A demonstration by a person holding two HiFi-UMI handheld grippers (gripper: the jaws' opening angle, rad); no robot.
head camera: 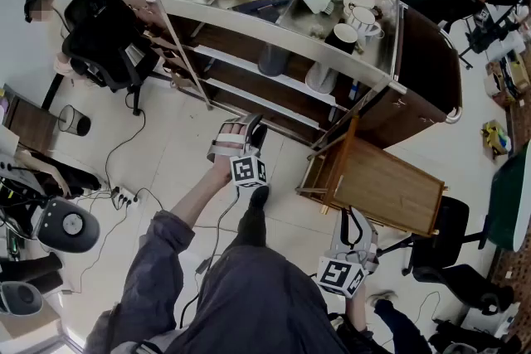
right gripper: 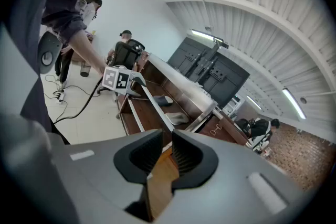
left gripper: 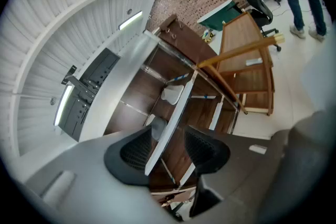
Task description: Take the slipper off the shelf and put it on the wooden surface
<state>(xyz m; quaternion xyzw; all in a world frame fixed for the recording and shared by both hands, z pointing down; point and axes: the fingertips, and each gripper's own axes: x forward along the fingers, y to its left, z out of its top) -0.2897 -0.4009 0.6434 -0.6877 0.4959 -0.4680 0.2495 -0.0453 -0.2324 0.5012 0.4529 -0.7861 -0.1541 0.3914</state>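
Observation:
A grey slipper [head camera: 272,59] and a white slipper [head camera: 319,77] lie on the middle shelf of the brown cart [head camera: 431,54]. My left gripper [head camera: 235,137] hangs in front of the lower shelves, a little short of them, with its jaws open and nothing between them. In the left gripper view [left gripper: 168,149] the shelf edge runs through the gap, and the white slipper [left gripper: 172,94] and the grey slipper [left gripper: 157,126] lie beyond. The wooden surface [head camera: 390,186] stands right of the cart. My right gripper [head camera: 355,226] hovers at its near edge, jaws close together and empty [right gripper: 167,152].
Cups and mugs [head camera: 353,8] fill the cart's metal top trays. A black office chair [head camera: 108,46] stands at the left, with a power strip and cables [head camera: 124,196] on the floor. Another dark chair [head camera: 456,261] sits right of the wooden table.

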